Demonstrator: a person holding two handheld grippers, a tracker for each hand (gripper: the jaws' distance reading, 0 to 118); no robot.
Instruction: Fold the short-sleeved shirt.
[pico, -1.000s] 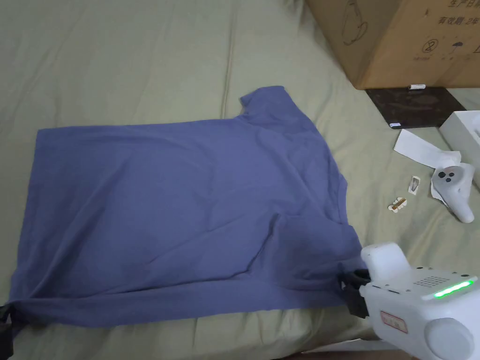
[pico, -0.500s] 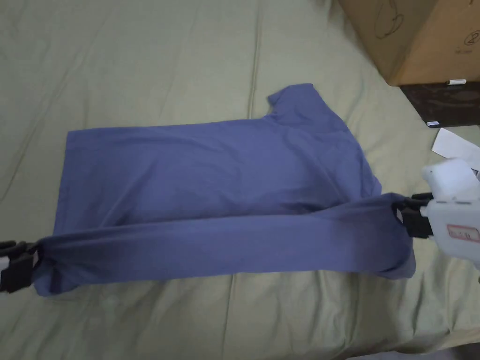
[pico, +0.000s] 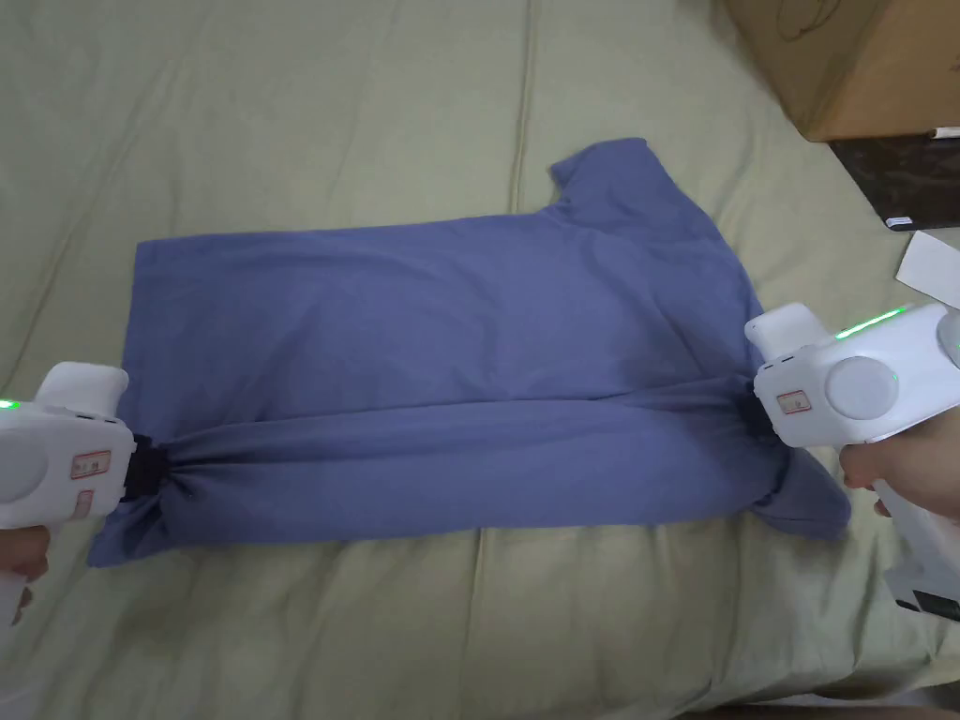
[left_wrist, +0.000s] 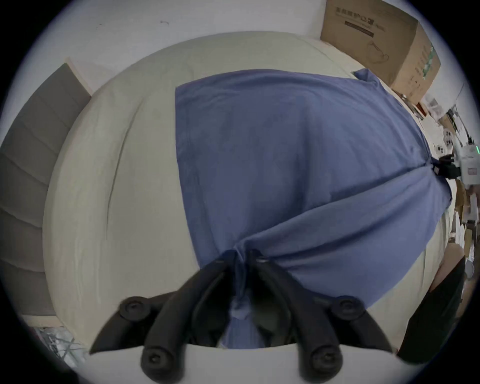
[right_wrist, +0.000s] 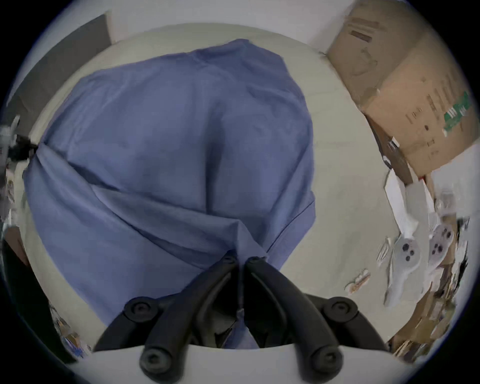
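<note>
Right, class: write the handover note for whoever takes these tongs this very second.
Left tongs: shut on the shirt at its hem end.
Right tongs: shut on the shirt at its shoulder end.
Shirt lies on the bed, near long edge lifted and carried partway over the body.
Done: first lengthwise fold begun.
Left: lay that edge down, release, fold the far side and sleeve, then fold across.
</note>
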